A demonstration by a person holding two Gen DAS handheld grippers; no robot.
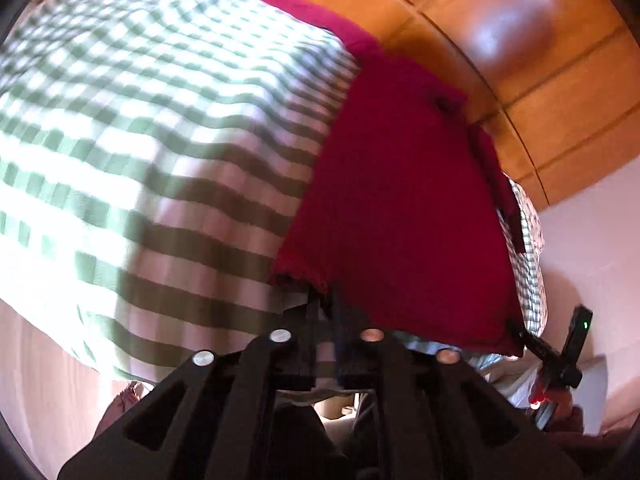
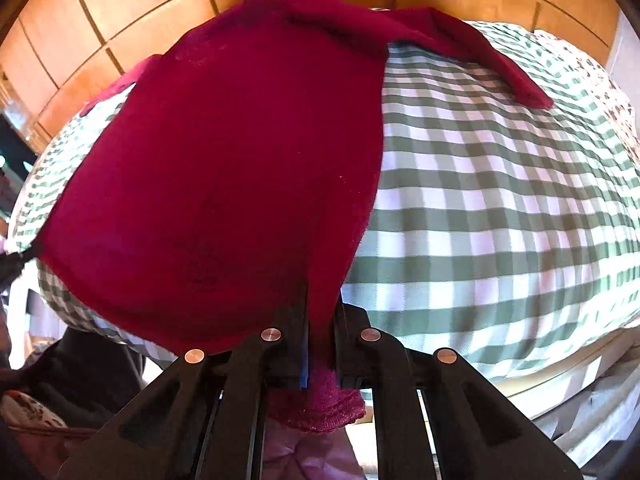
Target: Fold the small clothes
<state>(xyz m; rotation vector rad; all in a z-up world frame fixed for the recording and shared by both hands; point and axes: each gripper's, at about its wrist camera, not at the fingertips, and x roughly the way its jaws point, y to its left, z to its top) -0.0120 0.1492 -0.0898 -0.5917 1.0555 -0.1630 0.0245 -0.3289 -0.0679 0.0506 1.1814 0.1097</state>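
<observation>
A dark red knit garment (image 1: 400, 200) lies spread on a green-and-white checked cloth (image 1: 160, 160). My left gripper (image 1: 326, 300) is shut on the near left corner of its hem, the jaws close together with red fabric pinched between them. In the right wrist view the red garment (image 2: 224, 180) fills the left half, one sleeve (image 2: 480, 52) trailing to the far right. My right gripper (image 2: 322, 312) is shut on the hem's other near corner, and a bunch of knit hangs below the jaws. Each gripper shows in the other's view: the right gripper (image 1: 520, 330), the left gripper (image 2: 28, 256).
The checked cloth (image 2: 500, 200) covers a rounded surface that drops away at its near edge. Orange-brown wooden panelling (image 1: 520, 40) rises behind it. A floral fabric (image 2: 592, 80) lies at the far right. A white wall (image 1: 592, 240) is on the right in the left wrist view.
</observation>
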